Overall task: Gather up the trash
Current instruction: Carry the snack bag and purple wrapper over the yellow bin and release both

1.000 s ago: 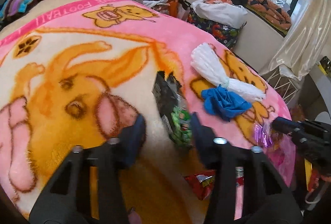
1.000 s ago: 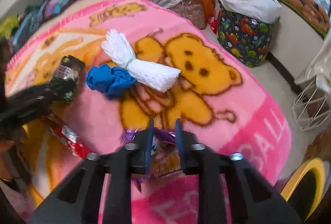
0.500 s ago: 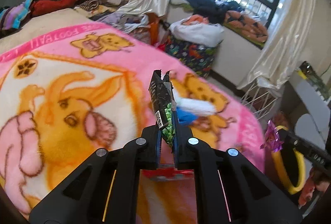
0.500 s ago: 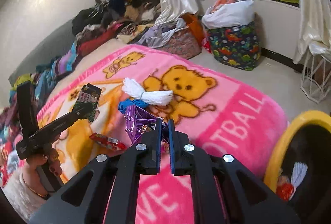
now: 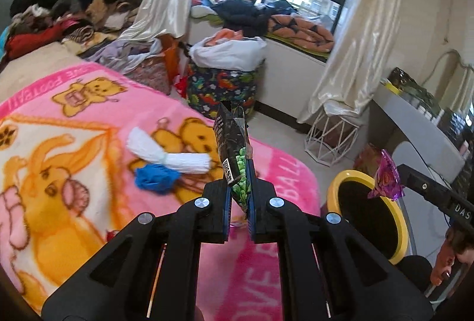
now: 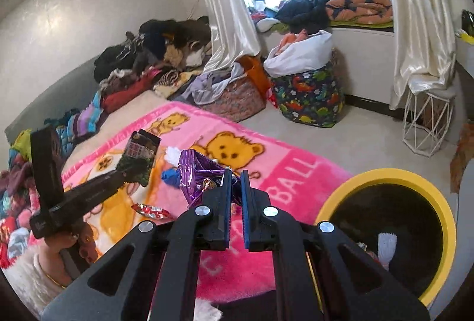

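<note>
A: The left gripper (image 5: 238, 196) is clamping a black, green-printed snack packet (image 5: 234, 155) upright above the pink teddy-bear blanket (image 5: 89, 161).

B: And the right gripper (image 6: 236, 187) is pinching a crinkled purple foil wrapper (image 6: 198, 173), beside the black bin with the yellow rim (image 6: 394, 173) (a red wrapper (image 6: 151, 210) is lying on the blanket).
</note>
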A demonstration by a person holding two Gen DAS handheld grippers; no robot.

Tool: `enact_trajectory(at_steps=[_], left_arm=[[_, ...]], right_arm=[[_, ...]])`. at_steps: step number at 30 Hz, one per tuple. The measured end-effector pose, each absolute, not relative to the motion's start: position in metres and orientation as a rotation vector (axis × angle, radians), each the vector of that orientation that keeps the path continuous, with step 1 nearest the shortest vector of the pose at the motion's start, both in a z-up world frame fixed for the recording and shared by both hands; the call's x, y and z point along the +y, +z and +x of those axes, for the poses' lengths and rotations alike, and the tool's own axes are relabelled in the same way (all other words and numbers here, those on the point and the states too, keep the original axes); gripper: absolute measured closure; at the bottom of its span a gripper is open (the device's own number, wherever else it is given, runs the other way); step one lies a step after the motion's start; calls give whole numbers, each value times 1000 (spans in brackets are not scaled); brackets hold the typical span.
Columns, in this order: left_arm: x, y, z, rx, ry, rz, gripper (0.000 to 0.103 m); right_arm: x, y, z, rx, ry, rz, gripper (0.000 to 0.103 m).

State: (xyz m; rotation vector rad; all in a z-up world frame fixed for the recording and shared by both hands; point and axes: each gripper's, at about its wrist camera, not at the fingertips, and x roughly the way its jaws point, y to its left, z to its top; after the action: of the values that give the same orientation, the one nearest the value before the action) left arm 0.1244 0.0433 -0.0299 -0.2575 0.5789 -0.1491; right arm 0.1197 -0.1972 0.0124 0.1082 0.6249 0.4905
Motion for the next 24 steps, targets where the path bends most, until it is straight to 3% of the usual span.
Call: enact_trajectory(at_steps=[24], left_arm=[[-39, -17, 121, 590, -317, -188, 99]], right_arm=[[-281, 14, 98, 583, 353, 212, 97]])
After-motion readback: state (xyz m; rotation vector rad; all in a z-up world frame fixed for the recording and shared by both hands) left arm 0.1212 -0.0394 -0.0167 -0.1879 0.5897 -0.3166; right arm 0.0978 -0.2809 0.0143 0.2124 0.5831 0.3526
